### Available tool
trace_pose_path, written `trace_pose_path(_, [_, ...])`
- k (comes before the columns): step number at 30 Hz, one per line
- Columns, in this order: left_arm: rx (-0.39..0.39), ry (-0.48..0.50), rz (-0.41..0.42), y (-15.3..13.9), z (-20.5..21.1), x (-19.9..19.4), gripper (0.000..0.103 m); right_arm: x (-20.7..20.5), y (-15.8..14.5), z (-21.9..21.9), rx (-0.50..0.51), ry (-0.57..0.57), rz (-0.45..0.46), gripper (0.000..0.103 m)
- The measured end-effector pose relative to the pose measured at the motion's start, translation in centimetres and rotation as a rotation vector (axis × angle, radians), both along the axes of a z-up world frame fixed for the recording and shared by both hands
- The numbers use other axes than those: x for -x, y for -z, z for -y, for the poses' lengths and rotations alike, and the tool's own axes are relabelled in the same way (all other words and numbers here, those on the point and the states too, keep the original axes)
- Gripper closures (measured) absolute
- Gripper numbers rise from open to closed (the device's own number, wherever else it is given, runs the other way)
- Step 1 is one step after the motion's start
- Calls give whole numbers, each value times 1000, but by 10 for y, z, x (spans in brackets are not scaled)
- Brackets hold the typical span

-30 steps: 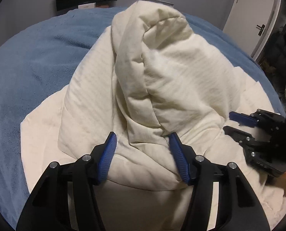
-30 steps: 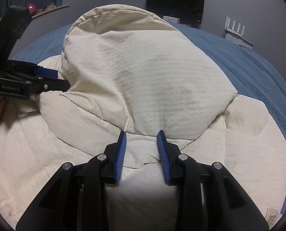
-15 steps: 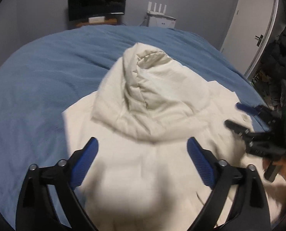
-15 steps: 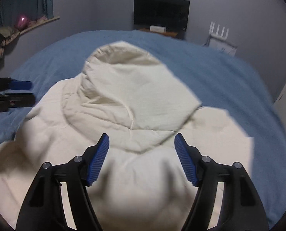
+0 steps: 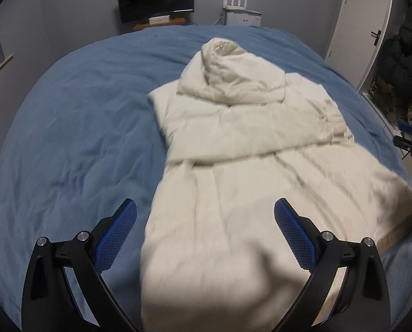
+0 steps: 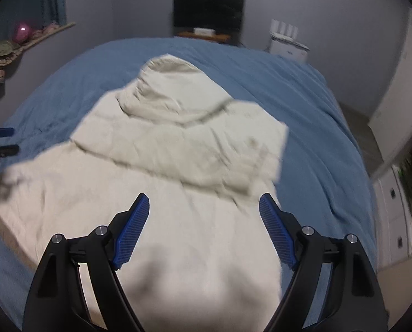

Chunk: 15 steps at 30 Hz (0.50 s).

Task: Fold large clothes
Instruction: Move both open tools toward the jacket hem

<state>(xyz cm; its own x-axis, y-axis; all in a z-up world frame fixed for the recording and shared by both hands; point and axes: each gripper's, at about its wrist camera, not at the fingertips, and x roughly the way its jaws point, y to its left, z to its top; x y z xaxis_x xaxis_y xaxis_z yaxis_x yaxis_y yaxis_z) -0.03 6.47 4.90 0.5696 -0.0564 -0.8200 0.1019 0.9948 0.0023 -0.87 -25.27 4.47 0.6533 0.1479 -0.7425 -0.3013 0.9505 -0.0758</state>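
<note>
Now my left claw (image 5: 205,218) is wide open and holds nothing, and my right claw (image 6: 204,215) is wide open and empty too. Both hang over the near end of the cream hooded coat (image 5: 250,149), which lies flat on the blue bed (image 5: 76,127). It runs long, straight away from me, hood (image 5: 228,69) at the far end. A second ago my claws were down by the hood; now they are pulled back and up.
</note>
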Motion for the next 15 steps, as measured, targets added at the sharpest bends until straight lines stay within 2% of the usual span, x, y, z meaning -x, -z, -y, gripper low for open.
trace_pose_path(5, [14,-21,-22,3,-9,40,7,49,20,32,70,83,-50,25])
trace_pose_path(15, [37,-13,-38,-2,-10,61,7,92,31,61,-25,95,-153,25])
